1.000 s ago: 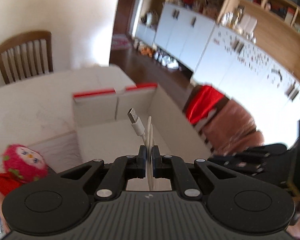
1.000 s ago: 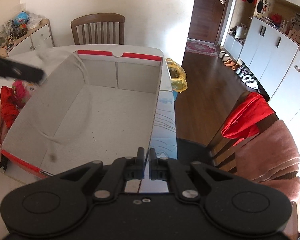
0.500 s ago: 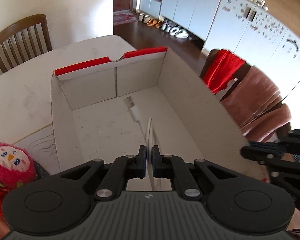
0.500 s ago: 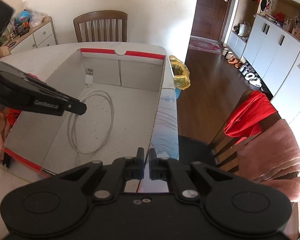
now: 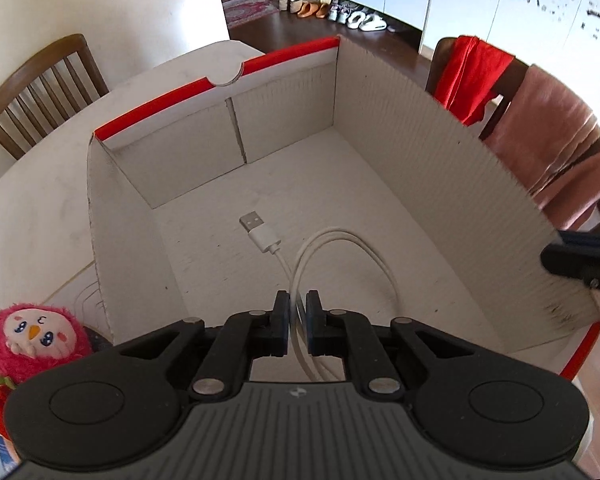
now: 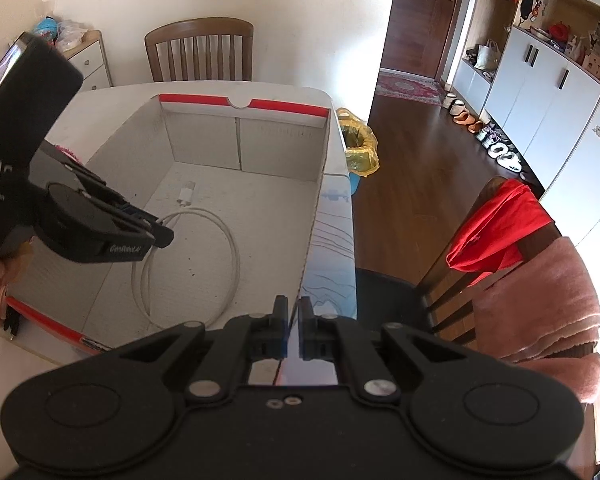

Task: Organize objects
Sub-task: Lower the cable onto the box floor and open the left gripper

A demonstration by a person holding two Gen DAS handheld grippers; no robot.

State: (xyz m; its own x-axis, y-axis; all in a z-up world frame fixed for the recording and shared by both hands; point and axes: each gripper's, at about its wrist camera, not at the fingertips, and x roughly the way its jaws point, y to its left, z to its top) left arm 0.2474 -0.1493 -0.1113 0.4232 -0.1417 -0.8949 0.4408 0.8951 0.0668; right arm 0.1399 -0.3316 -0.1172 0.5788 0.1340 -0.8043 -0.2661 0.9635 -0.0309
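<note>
A white USB cable [image 5: 336, 232] lies coiled on the floor of an open white cardboard box [image 5: 420, 152] with red-edged flaps. Its plug [image 5: 258, 226] points toward the far wall. My left gripper [image 5: 298, 300] reaches down into the box and is shut on the near strands of the cable. From the right wrist view the left gripper [image 6: 160, 236] hovers over the cable [image 6: 232, 248] inside the box [image 6: 204, 148]. My right gripper [image 6: 293, 308] is shut on the top edge of the box's right wall; it shows as a dark shape [image 5: 552, 258] at that wall.
The box stands on a pale table [image 5: 40, 200]. A pink plush toy [image 5: 36, 336] sits outside the box's left wall. A chair draped with red cloth [image 6: 500, 224] and a pink towel stands right of the table. A wooden chair [image 6: 200, 48] and a yellow bag [image 6: 360, 148] lie beyond.
My left gripper has come down into the box with the cable; the loop and plug, which hung in the air, now rest on the box floor. The right gripper has kept still.
</note>
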